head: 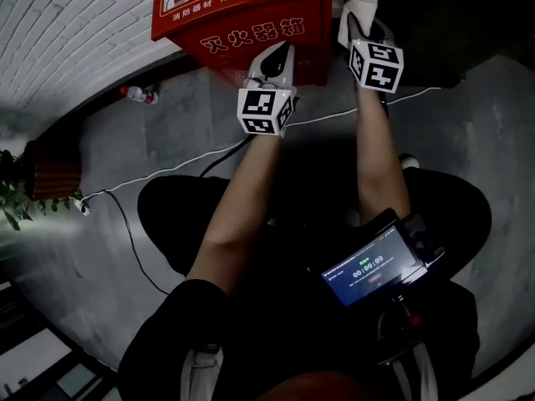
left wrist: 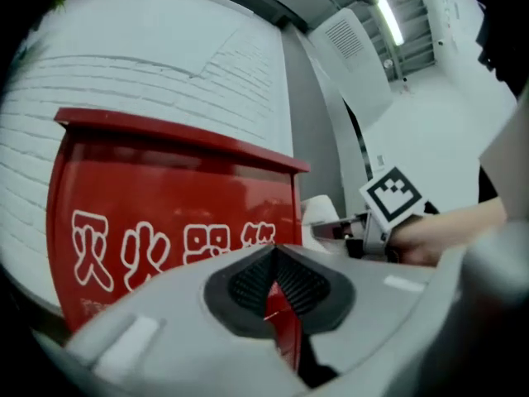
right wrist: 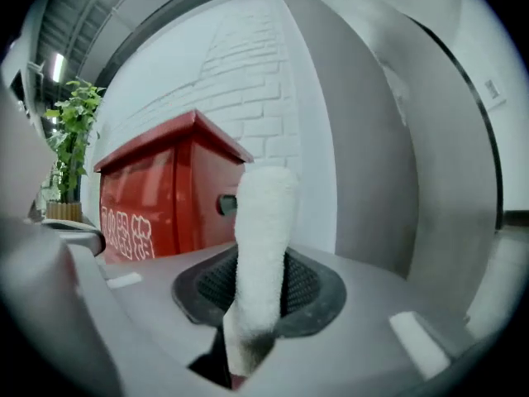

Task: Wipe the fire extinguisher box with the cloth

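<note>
Two grippers, both up at the box. The right gripper (right wrist: 260, 292) is pinching a rolled white terry cloth (right wrist: 263, 230), which sticks out past the pads as a stub. I judge that's so the free end meets the metal first, not the gripper's plastic. In the head view the cloth sits at the top right corner of the red metal fire extinguisher box (head: 242, 15). Touching or just beside it, I can't tell.

The left gripper (left wrist: 277, 284) has its pads pressed together w/ nothing btwn them; the red sliver under them is the box behind. It's held at the front face w/ the white characters, near the lower right edge, prob. to steady the box or just to keep out of the way.

The box stands on the grey floor (head: 468, 107) against a white brick wall (head: 67, 23), so only the lid, front and sides are reachable. Wiping looks barely begun.

Near the box's left foot lies a small bottle (head: 138, 94), and a white cable (head: 167, 172) runs across the floor.
</note>
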Tool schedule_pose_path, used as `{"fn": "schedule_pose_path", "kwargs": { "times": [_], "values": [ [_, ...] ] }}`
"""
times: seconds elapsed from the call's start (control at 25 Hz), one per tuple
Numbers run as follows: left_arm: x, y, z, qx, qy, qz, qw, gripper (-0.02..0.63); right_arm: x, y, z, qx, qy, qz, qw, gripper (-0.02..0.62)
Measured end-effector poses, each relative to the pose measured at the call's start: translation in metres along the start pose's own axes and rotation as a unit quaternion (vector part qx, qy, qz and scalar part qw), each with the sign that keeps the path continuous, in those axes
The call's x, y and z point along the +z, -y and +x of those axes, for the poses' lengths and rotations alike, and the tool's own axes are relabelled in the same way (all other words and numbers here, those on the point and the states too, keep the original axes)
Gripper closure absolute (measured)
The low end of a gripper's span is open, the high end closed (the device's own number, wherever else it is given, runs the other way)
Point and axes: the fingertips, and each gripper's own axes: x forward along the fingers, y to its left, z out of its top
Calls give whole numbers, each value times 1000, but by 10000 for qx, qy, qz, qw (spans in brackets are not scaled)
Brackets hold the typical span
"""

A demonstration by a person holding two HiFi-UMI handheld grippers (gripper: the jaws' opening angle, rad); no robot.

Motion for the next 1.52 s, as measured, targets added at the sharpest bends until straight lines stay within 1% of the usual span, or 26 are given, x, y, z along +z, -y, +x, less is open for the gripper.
{"fn": "schedule_pose_path", "kwargs": {
  "times": [0.12,0.2,0.32,0.48,0.56,0.68,0.84,0.96,1.08,1.16,1.32,1.44,1.52],
  "values": [
    [23,-11,-15,-31,109,107,9999,607,33,-13,-25,-124,216,-136,9996,499],
    [37,-20,-23,-49,195,170,9997,607,48,-22,-39,-197,296,-261,9990,499],
    [53,-35,-34,-62,293,244,9993,607,58,-42,-54,-179,399,-251,9987,497],
    [68,-53,-52,-17,363,239,9991,607,61,-89,-65,-63,470,-130,9988,494],
    [73,-65,-61,55,411,198,9989,607,67,-123,-63,142,510,-205,9984,492],
    [79,-90,-75,248,474,158,9984,607,77,-189,-54,697,646,-300,9950,492],
    [79,-132,-101,501,448,256,9974,607,77,-271,-42,1337,784,-256,9876,492],
    [82,-169,-127,689,379,300,9965,607,74,-322,-32,1630,783,-64,9835,491],
    [89,-209,-149,892,399,275,9948,607,72,-363,-20,1809,821,108,9800,491],
    [96,-232,-159,944,450,305,9940,607,73,-385,-11,1871,900,237,9779,491],
    [97,-269,-165,804,391,489,9948,607,75,-421,4,1900,1003,471,9755,491],
    [98,-301,-157,684,224,738,9947,607,83,-439,18,1809,1075,787,9744,491],
    [109,-321,-145,597,161,894,9941,607,87,-446,27,1696,1120,800,9759,489]
  ]
}}
